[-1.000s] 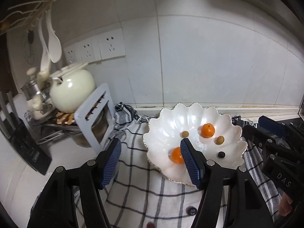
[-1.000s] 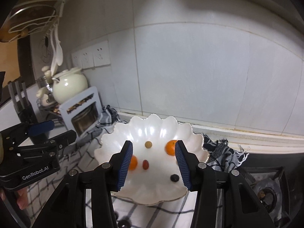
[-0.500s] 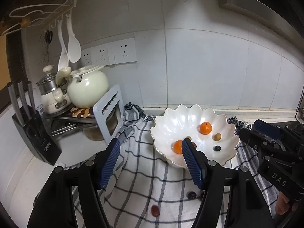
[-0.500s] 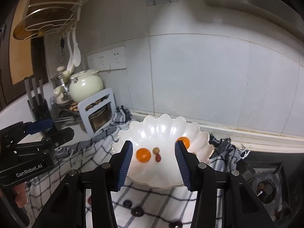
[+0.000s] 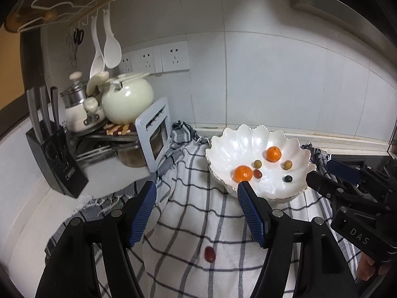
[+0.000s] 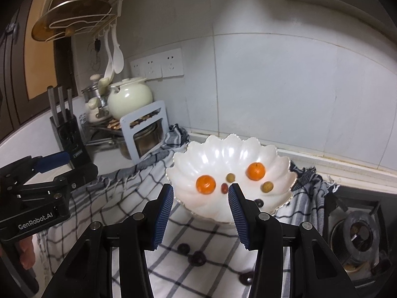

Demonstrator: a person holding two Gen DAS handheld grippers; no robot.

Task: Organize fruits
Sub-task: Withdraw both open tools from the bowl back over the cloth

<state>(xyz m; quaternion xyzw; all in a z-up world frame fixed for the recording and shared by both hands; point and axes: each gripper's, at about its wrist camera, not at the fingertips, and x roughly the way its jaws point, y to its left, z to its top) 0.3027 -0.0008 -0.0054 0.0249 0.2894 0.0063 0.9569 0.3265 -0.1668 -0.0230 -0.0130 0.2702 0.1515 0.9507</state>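
Observation:
A white scalloped bowl (image 5: 295, 144) (image 6: 218, 154) sits on a checked cloth and holds two small oranges (image 5: 242, 173) (image 6: 255, 170), two green grapes (image 5: 257, 164), a red grape (image 5: 257, 173) and a dark grape (image 5: 287, 178). A loose red grape (image 5: 209, 253) lies on the cloth in front of the left gripper. Dark grapes (image 6: 197, 258) lie on the cloth below the right gripper. My left gripper (image 5: 197, 214) is open and empty, back from the bowl. My right gripper (image 6: 200, 211) is open and empty, just before the bowl's near rim.
A checked cloth (image 5: 188, 223) covers the counter. At the left stand a knife block (image 5: 55, 159), a rack with a cream pot (image 5: 127, 103) and a steel pot. A gas stove (image 6: 359, 226) is at the right. Tiled wall behind.
Both grippers have pulled back and up from the bowl, so it looks smaller and more cloth shows. Loose grapes on the cloth have come into view. Both stay open.

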